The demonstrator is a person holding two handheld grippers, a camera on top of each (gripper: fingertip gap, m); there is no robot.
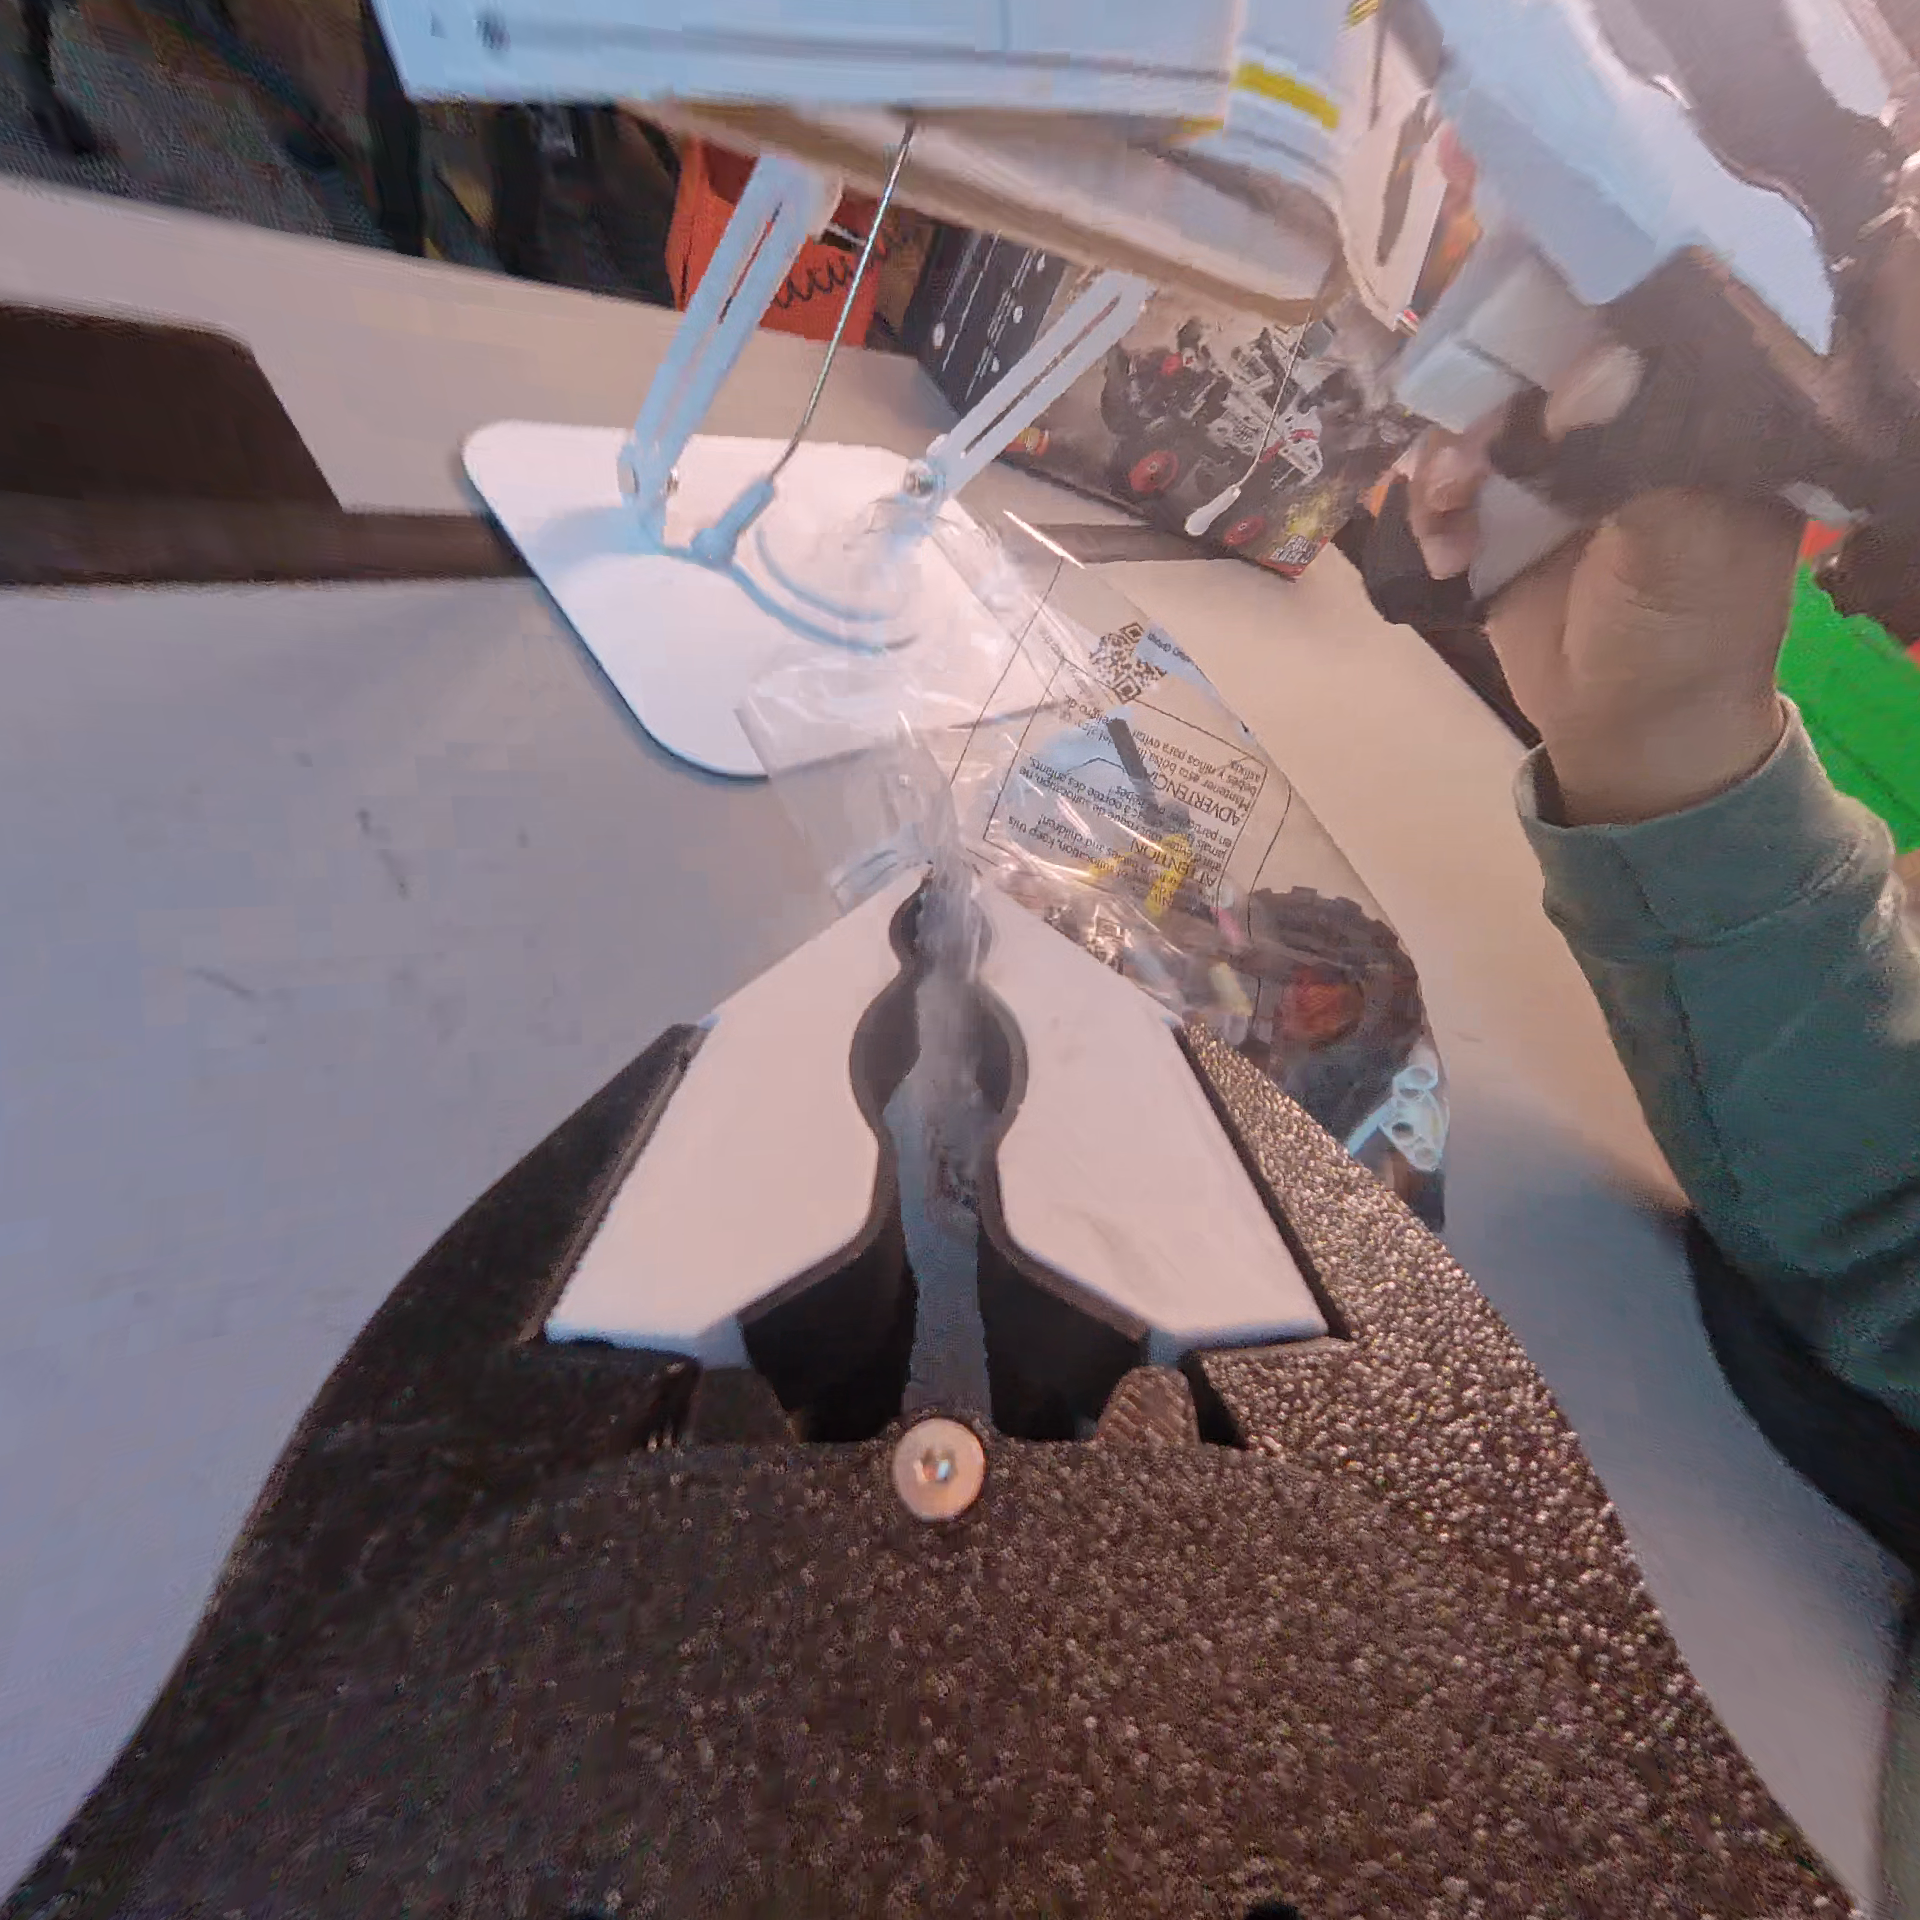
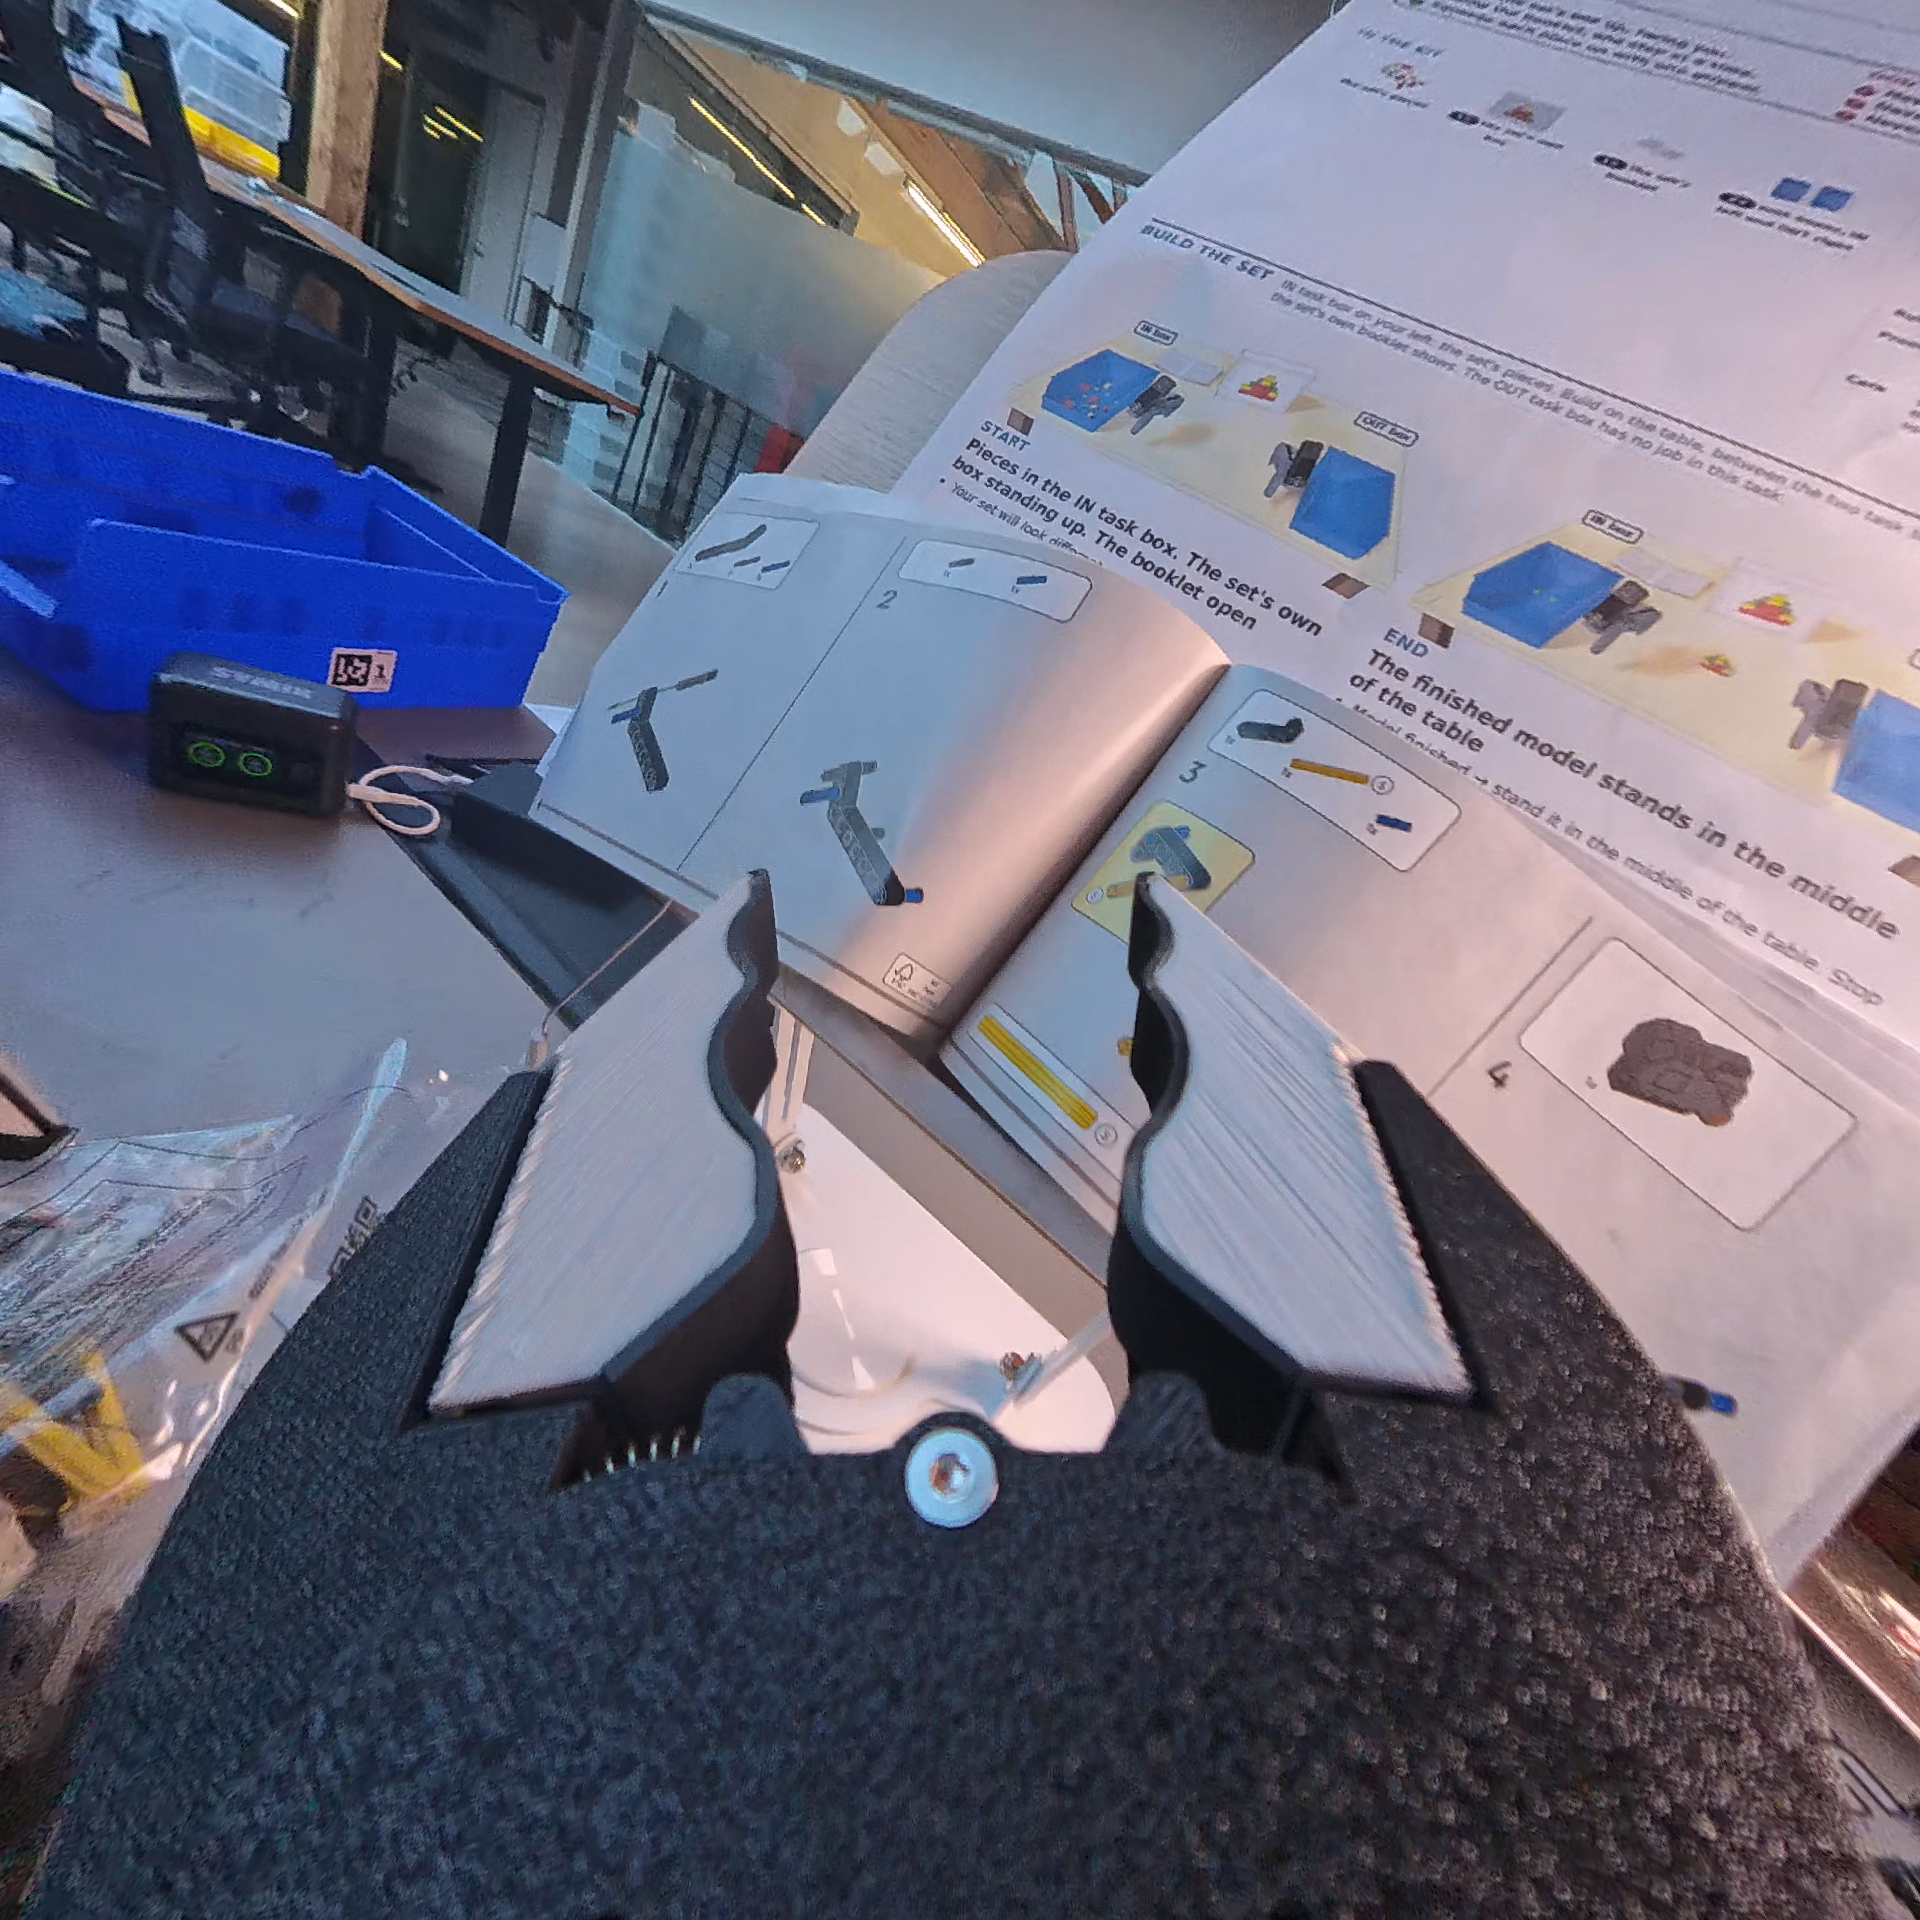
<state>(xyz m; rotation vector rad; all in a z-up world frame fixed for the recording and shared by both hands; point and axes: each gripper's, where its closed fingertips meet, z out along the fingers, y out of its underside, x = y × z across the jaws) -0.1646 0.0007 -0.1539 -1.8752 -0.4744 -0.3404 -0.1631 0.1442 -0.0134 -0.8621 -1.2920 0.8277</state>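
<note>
Left gripper (image 1: 940, 914): the jaws are clenched on the twisted neck of a clear plastic bag (image 1: 1122, 821).
Bag: it holds small building pieces, a dark wheel among them, and it lies on the grey surface (image 1: 312, 831), just beside the white stand (image 1: 665, 613).
Right gripper (image 2: 951, 899): the jaws are released and grasp nothing; it is near the open booklet (image 2: 935, 727).
Booklet: it rests on the stand, in front of a printed sheet (image 2: 1558, 364).
Behind: a blue bin (image 2: 260, 561) and a small black device (image 2: 249, 738).
</note>
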